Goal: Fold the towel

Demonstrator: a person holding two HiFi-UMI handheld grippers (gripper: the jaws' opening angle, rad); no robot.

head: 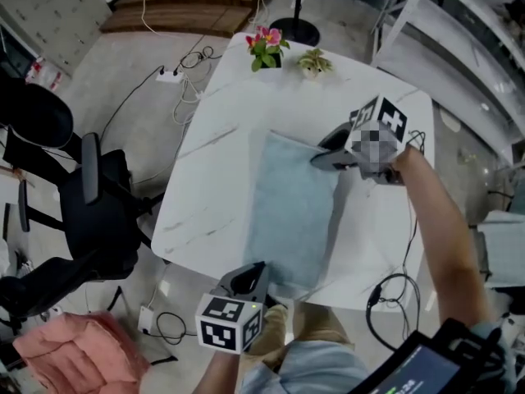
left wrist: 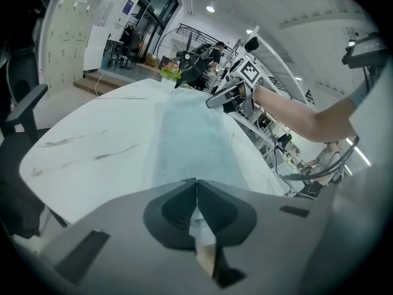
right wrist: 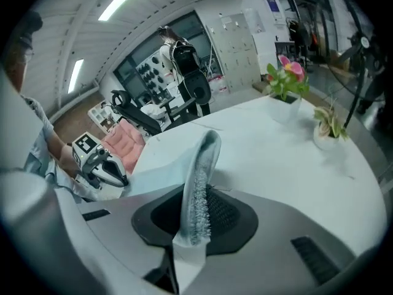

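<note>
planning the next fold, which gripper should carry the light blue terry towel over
Right. The right gripper is clamped on the far corner of the light blue terry towel, lifted off the white marble table; the left gripper pins the near edge.

I see my left gripper [head: 256, 271] at the lower middle of the head view: a grey shell with dark jaw pads. It carries a white cube [head: 230, 322] printed with black square markers. My right gripper [head: 318, 161], right of centre, is built the same, though part of its cube is blurred over. In the right gripper view one pad [right wrist: 226, 214] is black and finely ribbed. The grey shell [right wrist: 277, 251] around it has a dark oblong slot [right wrist: 316, 255]. I wear a pale blue shirt [right wrist: 34, 146] and tan trousers [head: 316, 322].
</note>
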